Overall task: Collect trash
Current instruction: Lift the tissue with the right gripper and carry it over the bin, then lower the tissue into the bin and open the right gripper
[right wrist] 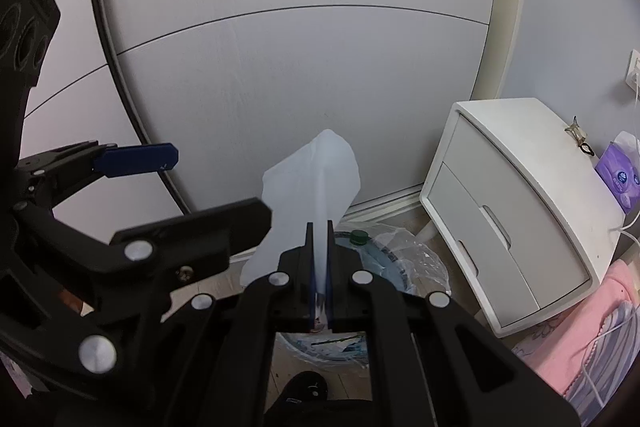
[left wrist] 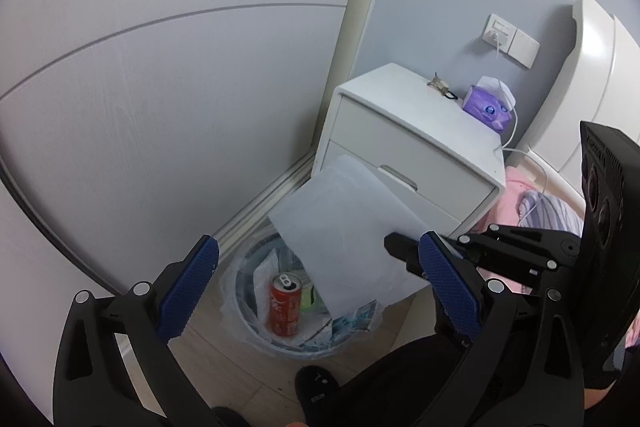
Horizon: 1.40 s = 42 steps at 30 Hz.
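Note:
A white sheet of paper [left wrist: 344, 227] hangs above a round trash bin [left wrist: 248, 311] lined with a clear bag. My right gripper [right wrist: 319, 231] is shut on the sheet [right wrist: 312, 179] and holds it over the bin [right wrist: 404, 267]; it enters the left wrist view from the right [left wrist: 396, 247]. My left gripper [left wrist: 316, 259] is open and empty, its blue pads either side of the bin. A red soda can [left wrist: 286, 305] stands in the bin among wrappers. A green bottle cap [right wrist: 359, 236] shows at the bin's rim.
A white two-drawer nightstand [left wrist: 412, 151] stands right of the bin, with a purple tissue pack [left wrist: 488, 107] and a hair clip on top. A grey wardrobe panel [left wrist: 160, 87] is behind. Pink bedding [right wrist: 592, 331] lies at the right. My black slipper [left wrist: 320, 387] is near the bin.

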### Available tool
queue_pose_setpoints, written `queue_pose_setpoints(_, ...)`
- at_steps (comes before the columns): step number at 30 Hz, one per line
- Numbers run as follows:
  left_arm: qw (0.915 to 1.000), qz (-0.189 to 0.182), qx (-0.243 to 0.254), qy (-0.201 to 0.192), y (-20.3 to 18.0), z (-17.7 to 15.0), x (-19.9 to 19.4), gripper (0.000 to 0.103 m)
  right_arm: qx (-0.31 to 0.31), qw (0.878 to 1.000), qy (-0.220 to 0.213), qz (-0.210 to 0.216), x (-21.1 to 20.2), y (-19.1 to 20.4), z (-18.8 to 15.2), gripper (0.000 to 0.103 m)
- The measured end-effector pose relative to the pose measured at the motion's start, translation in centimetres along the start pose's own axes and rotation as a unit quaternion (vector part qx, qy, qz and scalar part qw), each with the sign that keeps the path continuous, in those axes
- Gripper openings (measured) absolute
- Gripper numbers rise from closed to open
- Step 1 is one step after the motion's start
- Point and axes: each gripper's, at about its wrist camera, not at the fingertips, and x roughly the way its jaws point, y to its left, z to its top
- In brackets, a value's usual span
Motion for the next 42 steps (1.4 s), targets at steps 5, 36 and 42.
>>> queue_pose_setpoints(5, 0.9998, -0.002, -0.002, 0.018, 0.3, -0.1, 1.9, 0.097, 0.0, 1.0, 0.012, 0.006, 1.2, -1.1, -0.2, 0.005)
queue_pose_setpoints(36, 0.9948, -0.023, -0.022, 0.097, 2.7, -0.7, 15.0, 0.097, -0.062, 0.993, 0.087, 0.051, 12.5, -5.6, -1.1, 0.005)
queue_pose_setpoints(42, 0.993, -0.021, -0.025, 0.113, 3.4, -1.3, 17.7, 0.097, -0.07, 0.99, 0.104, 0.065, 15.1, -6.1, -2.1, 0.005)
